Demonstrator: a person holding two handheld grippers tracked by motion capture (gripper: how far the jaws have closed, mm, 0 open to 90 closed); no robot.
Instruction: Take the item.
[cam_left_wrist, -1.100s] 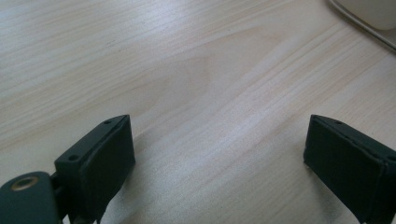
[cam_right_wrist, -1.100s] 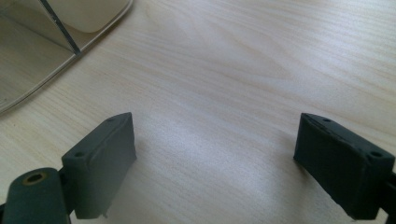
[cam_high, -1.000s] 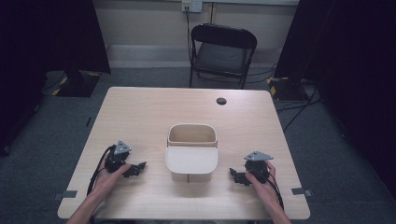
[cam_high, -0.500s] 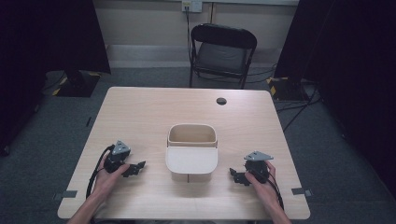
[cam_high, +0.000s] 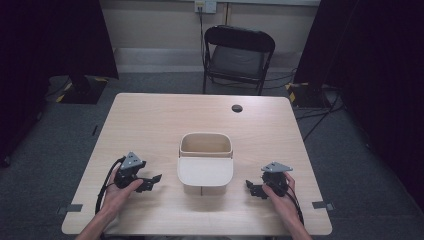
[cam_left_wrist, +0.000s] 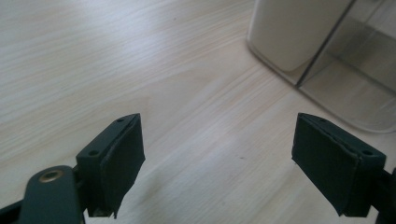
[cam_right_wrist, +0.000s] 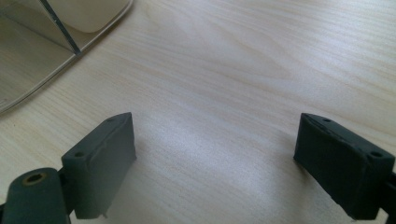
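Both the left gripper (cam_high: 152, 181) and right gripper (cam_high: 251, 187) are held wide open, empty; the light bin (cam_high: 205, 165) between them, toward the desk's near edge, could be shoved aside if clipped by one jaw.

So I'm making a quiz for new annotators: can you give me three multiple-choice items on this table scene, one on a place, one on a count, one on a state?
1. Where does the beige bin stand relative to the two grippers?
A. between them
B. left of both
C. on the chair

2. How many bins are on the table?
A. one
B. two
C. three

3. How do the jaws of the left gripper stand?
A. shut on the bin
B. wide apart with bare table between
C. shut on nothing

Answers:
1 A, the high view shows the left gripper to the bin's left and the right gripper to its right.
2 A, a single bin stands near the table's middle.
3 B, the left gripper view shows only wood grain between the two black jaws.
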